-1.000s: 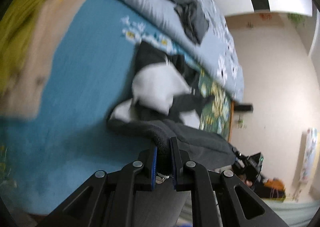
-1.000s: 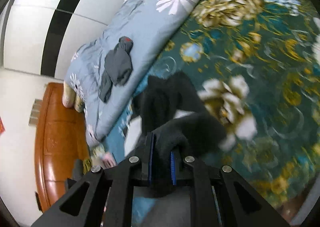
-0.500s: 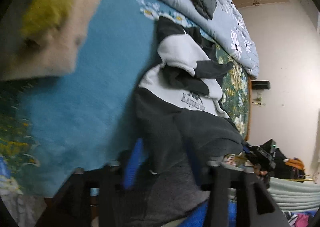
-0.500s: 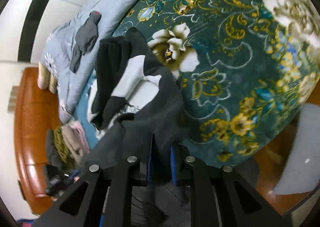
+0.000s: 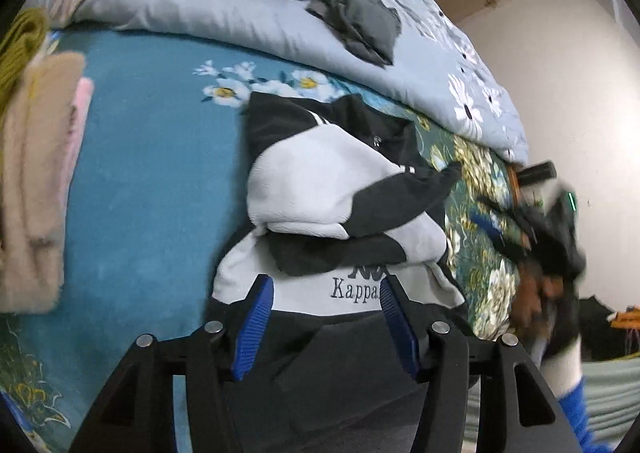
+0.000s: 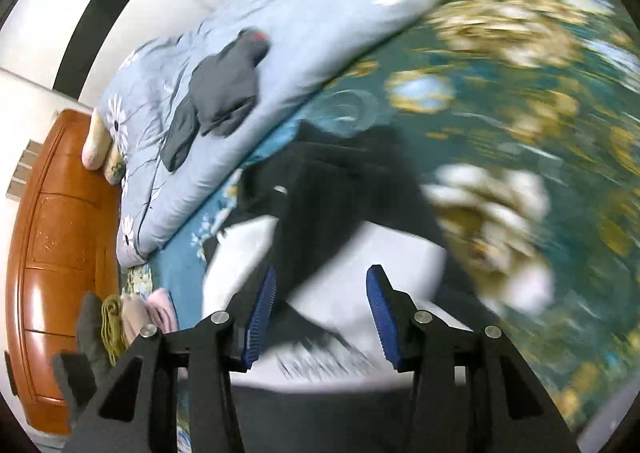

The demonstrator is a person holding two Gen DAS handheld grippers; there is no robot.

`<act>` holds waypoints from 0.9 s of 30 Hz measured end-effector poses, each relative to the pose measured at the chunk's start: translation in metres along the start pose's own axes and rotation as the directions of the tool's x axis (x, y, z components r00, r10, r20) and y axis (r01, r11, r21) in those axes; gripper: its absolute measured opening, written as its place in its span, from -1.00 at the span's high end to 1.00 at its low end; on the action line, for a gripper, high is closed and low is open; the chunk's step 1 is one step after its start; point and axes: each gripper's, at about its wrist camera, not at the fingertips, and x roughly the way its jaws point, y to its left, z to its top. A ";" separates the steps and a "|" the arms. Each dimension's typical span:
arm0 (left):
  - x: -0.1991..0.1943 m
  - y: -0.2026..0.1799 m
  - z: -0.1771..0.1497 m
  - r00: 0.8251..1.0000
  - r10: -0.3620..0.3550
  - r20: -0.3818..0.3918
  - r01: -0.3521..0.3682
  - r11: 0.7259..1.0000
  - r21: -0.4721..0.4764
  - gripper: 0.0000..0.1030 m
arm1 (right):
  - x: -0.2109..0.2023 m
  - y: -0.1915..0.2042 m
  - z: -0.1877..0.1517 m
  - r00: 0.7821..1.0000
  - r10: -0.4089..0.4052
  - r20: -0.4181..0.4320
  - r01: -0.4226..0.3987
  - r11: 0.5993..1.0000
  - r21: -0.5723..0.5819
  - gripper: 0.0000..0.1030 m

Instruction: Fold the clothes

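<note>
A black, grey and white Kappa sweatshirt (image 5: 328,213) lies partly folded on the blue and green floral bedspread (image 5: 152,157); its sleeves are folded over the chest. My left gripper (image 5: 324,293) is open and empty just above its lower edge. The right gripper shows at the right of the left wrist view (image 5: 520,229), blurred. In the right wrist view the right gripper (image 6: 320,285) is open and empty over the same sweatshirt (image 6: 352,221), which is blurred by motion.
A folded pile of beige, pink and yellow-green clothes (image 5: 36,181) lies at the left. A rolled light-blue daisy quilt (image 5: 240,13) with a dark grey garment (image 5: 336,1) on it lies behind. A wooden headboard (image 6: 60,233) stands at the bed's end.
Both grippers were shut on the sweatshirt's dark hem and carried it over the body. Both have now let go and opened, and the garment lies folded on the bed.
</note>
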 end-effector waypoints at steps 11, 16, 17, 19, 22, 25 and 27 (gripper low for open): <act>-0.013 0.030 -0.010 0.999 0.034 0.012 -0.033 0.998 -0.044 -0.15 | 0.027 0.026 0.041 0.996 -0.087 0.037 0.085 0.995 0.060 0.84; -0.015 0.043 -0.008 0.999 0.037 0.023 -0.035 0.997 -0.072 -0.15 | -0.049 0.043 0.025 0.928 0.295 0.229 -0.268 0.953 -0.142 0.84; -0.013 0.046 -0.009 0.999 0.040 0.017 -0.039 0.996 -0.079 -0.15 | -0.047 0.030 0.019 0.938 0.263 0.225 -0.234 0.961 -0.147 0.84; -0.008 0.051 -0.012 0.999 0.047 -0.002 -0.047 0.994 -0.094 -0.15 | -0.019 -0.005 0.013 0.981 0.133 0.144 -0.126 0.990 -0.055 0.84; -0.003 0.057 -0.018 0.999 0.047 -0.026 -0.050 0.993 -0.110 -0.15 | 0.026 -0.065 -0.002 1.000 0.015 0.018 -0.017 0.993 0.115 0.84; -0.001 0.062 -0.025 0.998 0.053 -0.035 -0.057 0.991 -0.125 -0.15 | 0.035 -0.086 -0.009 1.000 0.019 0.005 -0.019 0.982 0.187 0.84; 0.001 0.067 -0.028 0.998 0.046 -0.040 -0.052 0.989 -0.141 -0.15 | 0.037 -0.085 -0.009 1.000 0.001 -0.010 0.001 0.982 0.187 0.84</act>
